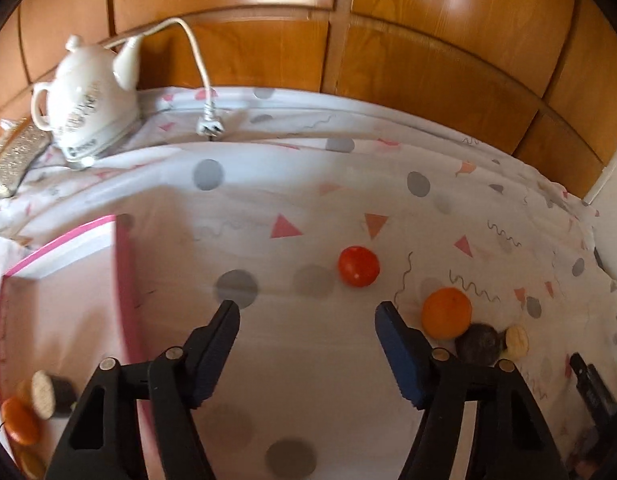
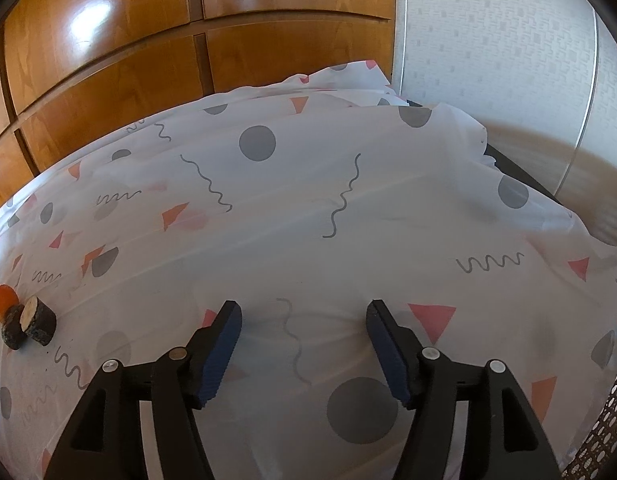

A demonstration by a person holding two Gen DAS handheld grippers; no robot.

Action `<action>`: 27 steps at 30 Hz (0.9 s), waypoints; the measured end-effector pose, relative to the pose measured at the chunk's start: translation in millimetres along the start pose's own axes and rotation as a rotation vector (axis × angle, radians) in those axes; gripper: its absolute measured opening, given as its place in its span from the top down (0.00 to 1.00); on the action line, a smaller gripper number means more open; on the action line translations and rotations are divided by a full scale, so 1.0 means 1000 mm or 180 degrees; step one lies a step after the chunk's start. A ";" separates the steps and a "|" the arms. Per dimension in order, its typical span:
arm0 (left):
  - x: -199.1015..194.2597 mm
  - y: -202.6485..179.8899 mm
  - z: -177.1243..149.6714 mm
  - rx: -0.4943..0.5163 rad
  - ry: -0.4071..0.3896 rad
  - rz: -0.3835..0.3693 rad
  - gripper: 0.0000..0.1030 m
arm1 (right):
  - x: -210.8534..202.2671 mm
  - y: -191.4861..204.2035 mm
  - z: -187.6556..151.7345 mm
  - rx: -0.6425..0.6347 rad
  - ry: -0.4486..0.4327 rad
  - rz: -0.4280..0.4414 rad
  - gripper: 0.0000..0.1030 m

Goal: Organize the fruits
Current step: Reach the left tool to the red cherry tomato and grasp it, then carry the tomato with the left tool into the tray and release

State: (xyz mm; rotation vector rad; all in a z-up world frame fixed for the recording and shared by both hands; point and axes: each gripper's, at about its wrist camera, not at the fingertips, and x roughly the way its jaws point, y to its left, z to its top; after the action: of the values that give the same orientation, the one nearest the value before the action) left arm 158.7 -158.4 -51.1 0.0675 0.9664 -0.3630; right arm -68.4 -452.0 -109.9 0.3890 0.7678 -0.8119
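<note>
Left tool [image 1: 306, 308], jaws spread with nothing between them, hangs over the patterned cloth [image 1: 308, 208] covering the bench. Ahead of it lies a red tomato [image 1: 358, 266]; to its right an orange [image 1: 446, 312] touches a dark round piece [image 1: 476, 344] and a pale-faced slice [image 1: 516, 340]. The pink-rimmed tray [image 1: 64, 240] at left holds orange fruits [image 1: 20, 420] and a cut dark piece [image 1: 52, 394]. Right tool [image 2: 304, 308], likewise spread and empty, hangs over bare cloth. A white kettle [image 1: 88, 96] stands behind.

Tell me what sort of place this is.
Probably a room in a home: a table under a patterned cloth, wooden cabinet doors behind it, and a white electric kettle with its cord unplugged.
</note>
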 end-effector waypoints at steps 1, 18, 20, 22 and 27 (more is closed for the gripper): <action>0.007 -0.001 0.004 -0.0012 0.0036 -0.0015 0.34 | 0.000 0.000 0.000 0.0004 -0.0009 0.0006 0.35; 0.058 -0.012 0.026 0.0086 0.0114 0.0015 0.72 | 0.000 0.002 0.000 -0.0029 -0.0007 0.0012 0.31; 0.055 -0.010 0.021 0.0111 0.0127 0.0016 0.74 | 0.000 0.002 0.000 -0.0029 -0.0009 0.0013 0.30; 0.049 -0.010 0.013 0.0113 0.0141 -0.0018 0.74 | 0.000 0.002 0.000 -0.0027 -0.0008 0.0017 0.30; 0.035 -0.013 -0.009 0.0191 0.0083 0.0003 0.74 | 0.000 0.002 0.000 -0.0026 -0.0008 0.0017 0.30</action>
State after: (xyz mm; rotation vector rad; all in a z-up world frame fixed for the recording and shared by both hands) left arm 165.1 -178.4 -83.8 0.1274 0.9812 -0.3912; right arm -67.2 -450.8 -110.3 0.3825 0.7671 -0.8038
